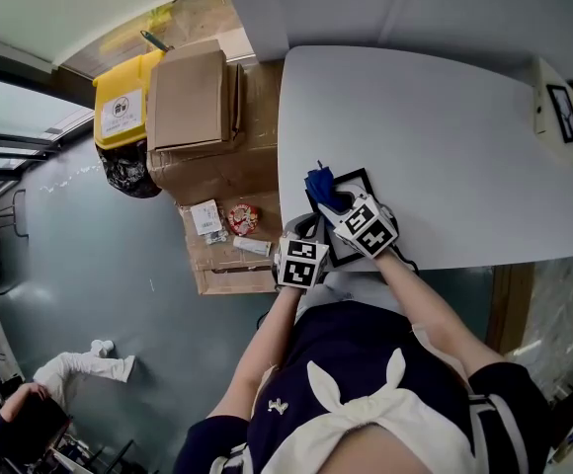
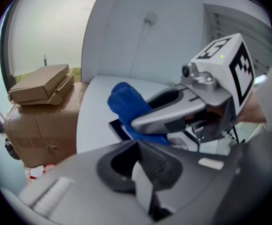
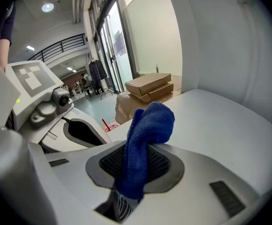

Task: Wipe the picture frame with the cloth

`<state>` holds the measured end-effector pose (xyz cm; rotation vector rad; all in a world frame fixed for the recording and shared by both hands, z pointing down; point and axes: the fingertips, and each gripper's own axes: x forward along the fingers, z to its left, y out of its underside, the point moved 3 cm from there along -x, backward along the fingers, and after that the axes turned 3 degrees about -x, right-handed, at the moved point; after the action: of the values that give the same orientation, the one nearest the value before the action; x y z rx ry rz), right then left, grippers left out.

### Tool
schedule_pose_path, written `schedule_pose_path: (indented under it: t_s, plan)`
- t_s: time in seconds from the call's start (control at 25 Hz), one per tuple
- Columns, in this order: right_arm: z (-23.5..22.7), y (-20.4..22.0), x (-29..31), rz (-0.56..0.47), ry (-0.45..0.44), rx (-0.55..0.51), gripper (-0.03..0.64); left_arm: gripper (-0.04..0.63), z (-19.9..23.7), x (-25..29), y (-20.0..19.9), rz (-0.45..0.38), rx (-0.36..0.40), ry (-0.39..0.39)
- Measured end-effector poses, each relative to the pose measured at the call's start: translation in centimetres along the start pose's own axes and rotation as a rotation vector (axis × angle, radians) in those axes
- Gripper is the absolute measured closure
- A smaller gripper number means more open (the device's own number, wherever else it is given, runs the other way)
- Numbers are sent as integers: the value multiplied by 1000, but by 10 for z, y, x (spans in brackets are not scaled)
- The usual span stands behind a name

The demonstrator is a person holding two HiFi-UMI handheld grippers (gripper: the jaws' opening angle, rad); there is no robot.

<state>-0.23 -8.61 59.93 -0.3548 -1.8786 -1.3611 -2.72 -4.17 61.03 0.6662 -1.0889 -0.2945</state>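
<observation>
1. A white worktop [image 1: 445,136] with rounded corners stands against a pale wall.
2. A black frame [image 1: 358,177] lies on it at its near edge, towards the left end.
3. A pale box [image 1: 548,107] sits at its far right corner, well apart from the frame.
4. The grey-blue floor [image 1: 99,265] runs along the worktop's left end.
5. Cardboard boxes [image 1: 217,171] stand on the floor against that end, and a yellow bin [image 1: 123,107] is just beside them.
</observation>
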Motion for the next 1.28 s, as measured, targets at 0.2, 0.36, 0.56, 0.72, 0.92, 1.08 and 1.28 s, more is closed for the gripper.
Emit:
schedule_pose_path:
  t_s: [0.2,0.36,0.56,0.72,0.92,1.08,1.28]
  plan:
    - [2,6,9,44,10,-78,525,595,-1,1,-1,-23,25,-18]
    - [4,8,12,41,31,-123,525,595,-1,1,0,-48,73,-23]
    - [5,10,11,30,49,-146,525,595,-3,2,1,-20,108,5]
    - [6,10,12,44,63,-218,525,594,-6,2,2,1,221,20]
    - [9,9,14,67,79,-322,525,594,-5,3,2,21,235,22]
    - [9,9,13,82,78,-361,525,595,-5,3,2,23,236,24]
    - [6,11,12,86,72,-359,525,594,-5,3,3,22,233,25]
